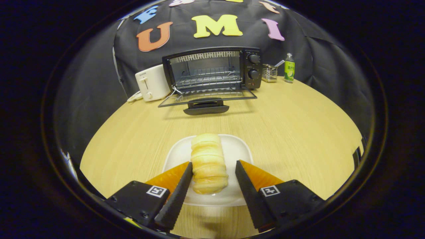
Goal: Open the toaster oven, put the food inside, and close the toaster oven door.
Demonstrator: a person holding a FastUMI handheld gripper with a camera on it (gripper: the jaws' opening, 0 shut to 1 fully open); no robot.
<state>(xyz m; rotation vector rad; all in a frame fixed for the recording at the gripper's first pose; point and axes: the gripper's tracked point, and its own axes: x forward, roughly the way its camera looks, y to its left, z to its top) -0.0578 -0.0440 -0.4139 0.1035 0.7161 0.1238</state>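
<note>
A wide wooden table (298,122) carried everything, its far edge running against the black cloth wall. Near the middle of that far edge stood the toaster oven (212,69), its front facing the gripper and its door (207,98) folded down flat toward the table, with the dark handle (206,107) at the door's near lip. Inside the open oven a wire rack (207,79) lay level, with nothing on it. Two knobs (254,66) sat one above the other on the oven's right panel. Just beside the oven's left wall stood a white toaster (152,83), close enough to look as if it touched. To the right of the oven, toward the table's far right edge, a small wire basket (269,73) held something thin that stuck up at a slant, too small to tell what, and just beside the basket stood an upright bottle (289,68) with a green label. Near the table's near edge lay a white plate (239,152), and on it a pale ridged bread roll (207,162), its long axis pointing away from the gripper straight toward the oven. The gripper (214,171) hung over the plate with its fingers spread to either side of the roll's near half; the left finger (181,189) looked close against the bread, while the right finger (247,189) stood apart from it.
</note>
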